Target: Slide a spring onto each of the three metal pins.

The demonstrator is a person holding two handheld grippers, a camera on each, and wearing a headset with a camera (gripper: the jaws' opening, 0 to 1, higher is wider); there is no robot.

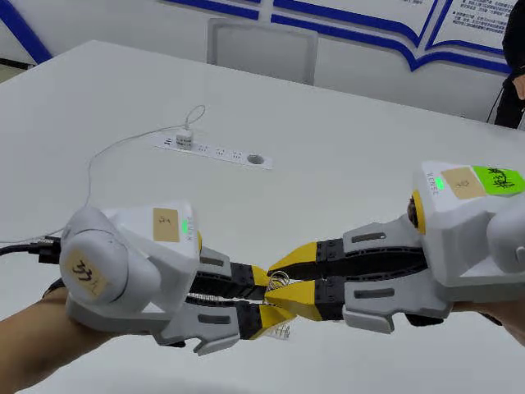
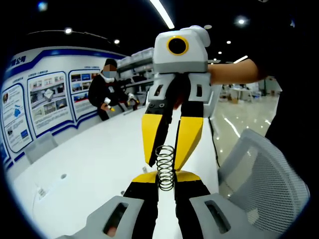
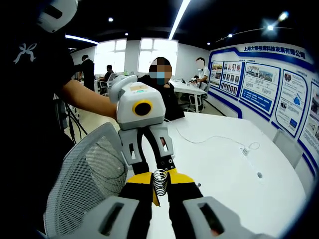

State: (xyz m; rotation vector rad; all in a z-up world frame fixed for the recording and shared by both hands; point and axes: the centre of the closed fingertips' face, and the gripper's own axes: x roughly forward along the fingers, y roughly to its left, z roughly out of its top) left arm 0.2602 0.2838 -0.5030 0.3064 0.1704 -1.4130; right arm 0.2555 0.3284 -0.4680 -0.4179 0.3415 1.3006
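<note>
Left tool (image 2: 165, 180): clamped on a small silver coil spring (image 2: 165, 162)
Right tool (image 3: 160, 185): jaws apart, straddling it, above white desk (image 1: 328, 148)

Your head view is bright and even, and the white table (image 1: 344, 164) carries only soft, faint shadows. Your two gripper views are dimmer and more contrasty. They are lit by ceiling strip lights (image 2: 162, 14) and by far windows (image 3: 149, 52) that blow out white. The spring (image 2: 165, 167) is sharp, while straight lines bow and detail smears toward the edges.
</note>
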